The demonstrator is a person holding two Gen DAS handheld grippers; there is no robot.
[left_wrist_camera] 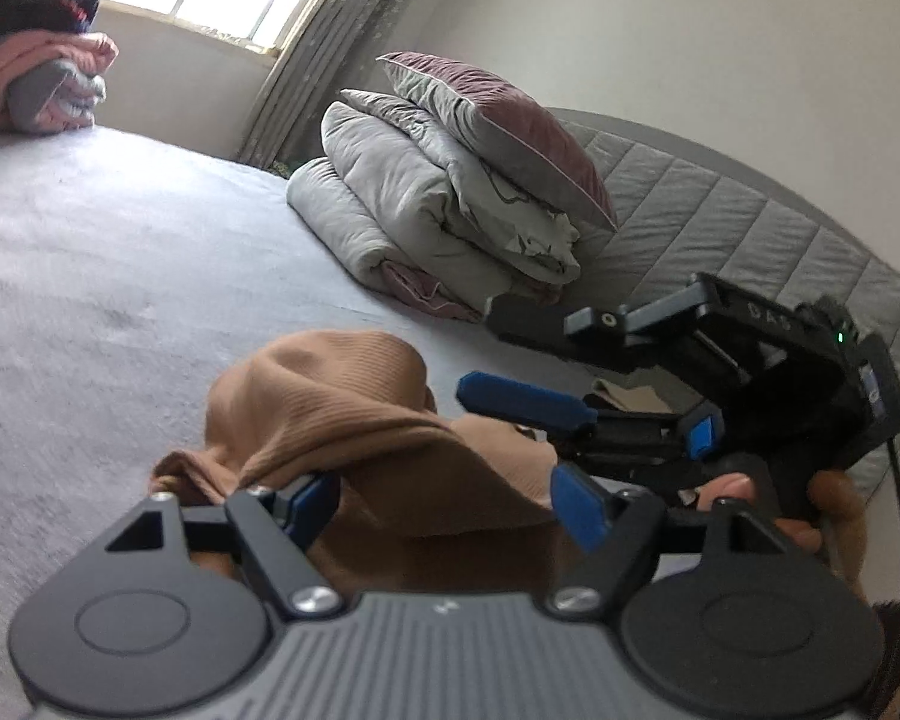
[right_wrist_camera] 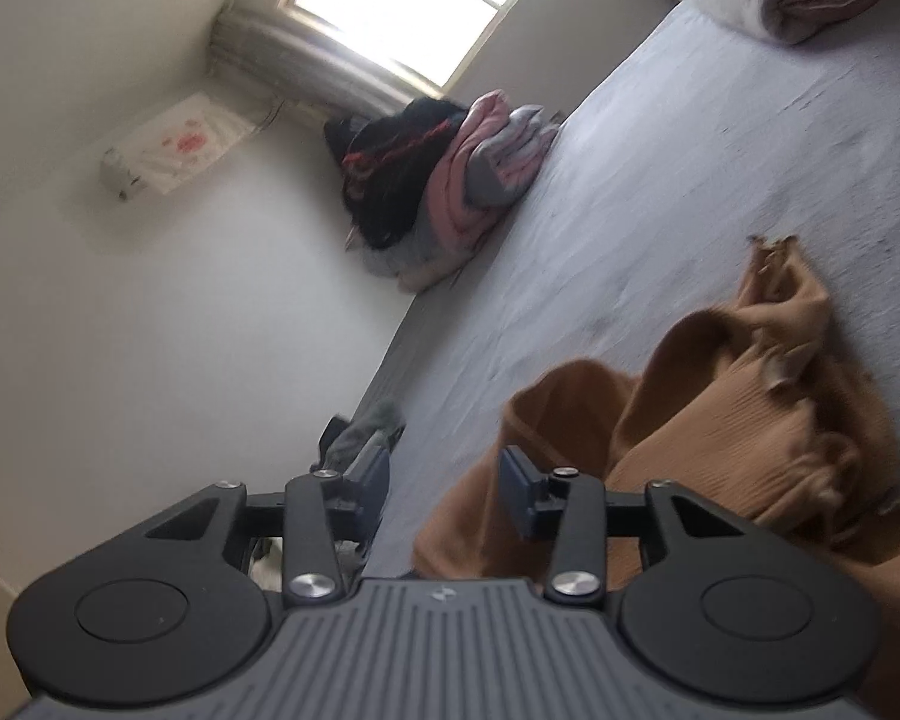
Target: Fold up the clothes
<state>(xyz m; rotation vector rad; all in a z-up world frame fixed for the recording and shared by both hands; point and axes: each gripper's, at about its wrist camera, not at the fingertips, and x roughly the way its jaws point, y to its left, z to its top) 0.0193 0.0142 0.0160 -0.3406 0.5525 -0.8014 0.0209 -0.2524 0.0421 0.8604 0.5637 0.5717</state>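
A brown ribbed garment (left_wrist_camera: pixel 342 396) lies bunched on the grey bed sheet (left_wrist_camera: pixel 120 252). My left gripper (left_wrist_camera: pixel 444 504) stands wide, and the garment's near fold drapes over its left finger and fills the gap; the right pad's face shows bare. In the left wrist view the right gripper comes in from the right, held by a hand (left_wrist_camera: pixel 750 498), with one blue finger (left_wrist_camera: pixel 522 399) just above the garment. In the right wrist view my right gripper (right_wrist_camera: pixel 444 483) is open, only sheet showing between its pads. The garment (right_wrist_camera: pixel 750 408) lies right of its right finger.
A pile of pink, grey and dark clothes (left_wrist_camera: pixel 36 78) (right_wrist_camera: pixel 450 192) sits at the far end of the bed. A folded grey duvet with a pillow on top (left_wrist_camera: pixel 438 198) leans by the quilted headboard (left_wrist_camera: pixel 750 222). The bed's edge (right_wrist_camera: pixel 390 360) drops to the floor.
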